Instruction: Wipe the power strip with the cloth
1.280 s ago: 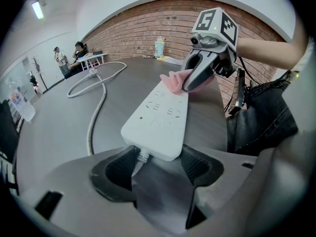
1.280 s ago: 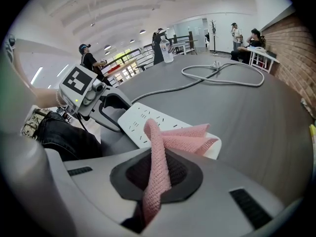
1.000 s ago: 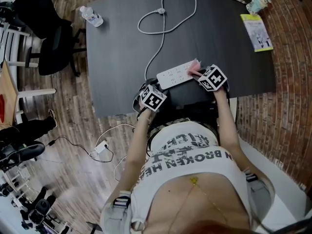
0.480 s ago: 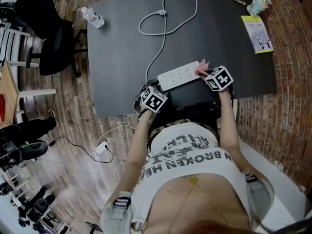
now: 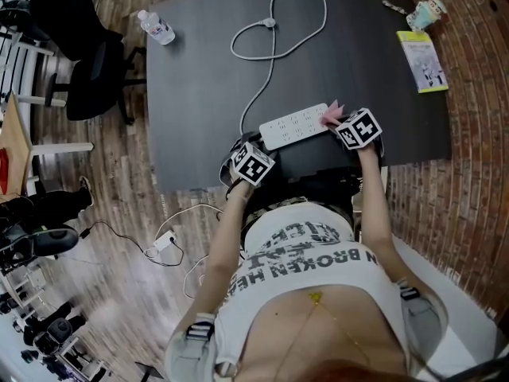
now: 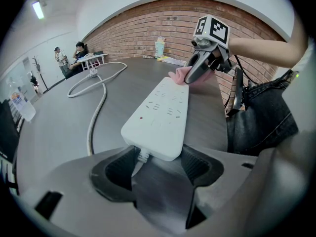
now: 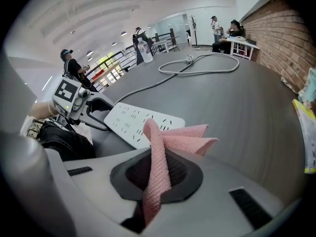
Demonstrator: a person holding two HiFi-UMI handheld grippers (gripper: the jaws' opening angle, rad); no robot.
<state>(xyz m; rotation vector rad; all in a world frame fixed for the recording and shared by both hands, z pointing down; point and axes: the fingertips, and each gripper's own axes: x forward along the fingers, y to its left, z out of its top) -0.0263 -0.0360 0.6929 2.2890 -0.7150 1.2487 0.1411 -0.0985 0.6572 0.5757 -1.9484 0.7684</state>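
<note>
While our left gripper [image 5: 253, 142] [image 6: 157, 164] stands at the near edge of the dark grey surface [image 5: 199, 86] [image 6: 59, 117] [image 7: 237, 98], we see its jaws spread wide and set against both sides of the cord end of the long white plastic power strip [image 5: 294, 125] [image 6: 159, 115] [image 7: 140, 122], holding it there. We find the strip lying flat near that edge, at a slant, with its white cord [image 5: 266, 62] [image 6: 96, 102] [image 7: 197, 68] running away across the surface in a loop. Our right gripper [image 5: 339, 121] [image 7: 158, 174] [image 6: 198, 69] has its jaws closed on a folded pink woven cloth [image 5: 331, 114] [image 7: 160, 147] [image 6: 177, 75]. We see the cloth's free folds jut past the jaws and lie at the strip's far end, touching it.
</note>
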